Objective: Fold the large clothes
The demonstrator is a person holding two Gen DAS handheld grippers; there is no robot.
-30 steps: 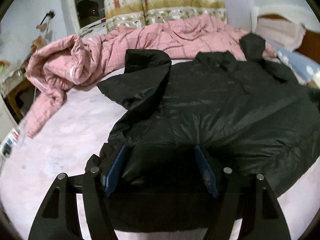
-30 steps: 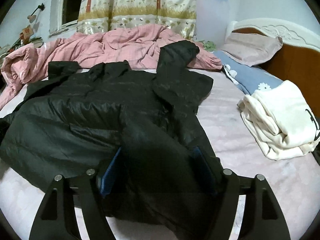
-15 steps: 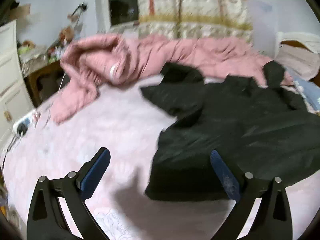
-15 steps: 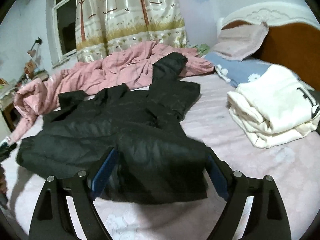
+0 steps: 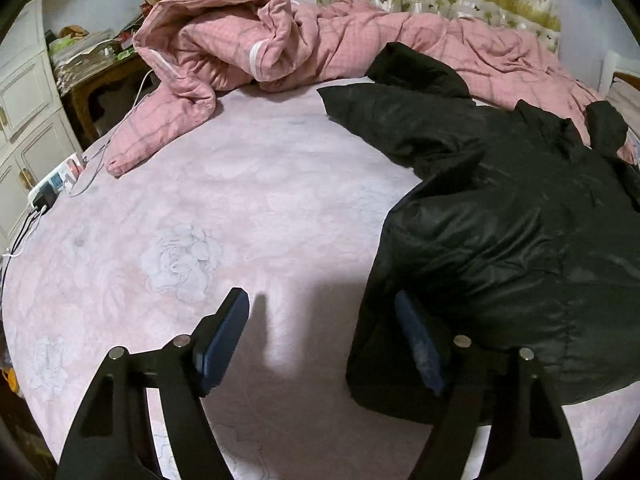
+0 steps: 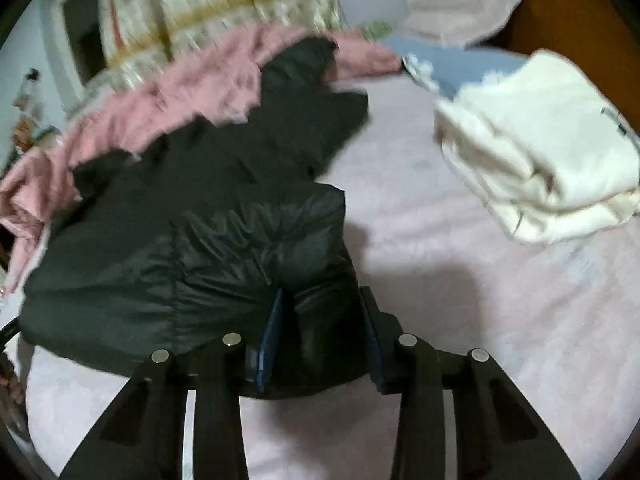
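The black puffer jacket [image 5: 512, 232] is lying spread on the pink bedsheet [image 5: 248, 208], w/ its hem nearest both cameras and its collar end reaching toward the pink checked quilt [image 5: 248, 44] bunched just behind it. The left gripper [image 5: 320, 340] is hovering at the jacket's hem corner; its jaws are closing but standing well apart, w/ only bare sheet and shadow showing in the gap. Its jacket-side blue pad [image 5: 420, 344] is sitting against the hem edge, the other pad out over the sheet, away from the jacket, so nothing is clamped there yet. The right gripper [image 6: 324, 328] is at the jacket's other hem corner, jaws closing w/ a puffed fold of the black fabric between the two blue pads; the pads are pressing into that fold on both sides, so it's grasping the jacket. Right wrist view is motion-blurred, so fine detail at the pads is soft. A folded cream garment [image 6: 544, 148] is sitting on the sheet well apart from the jacket, on its right-sleeve side. A power strip w/ cables [image 5: 52, 188] is lying at the sheet's edge, far from the jacket's left sleeve, beyond the quilt's trailing corner.
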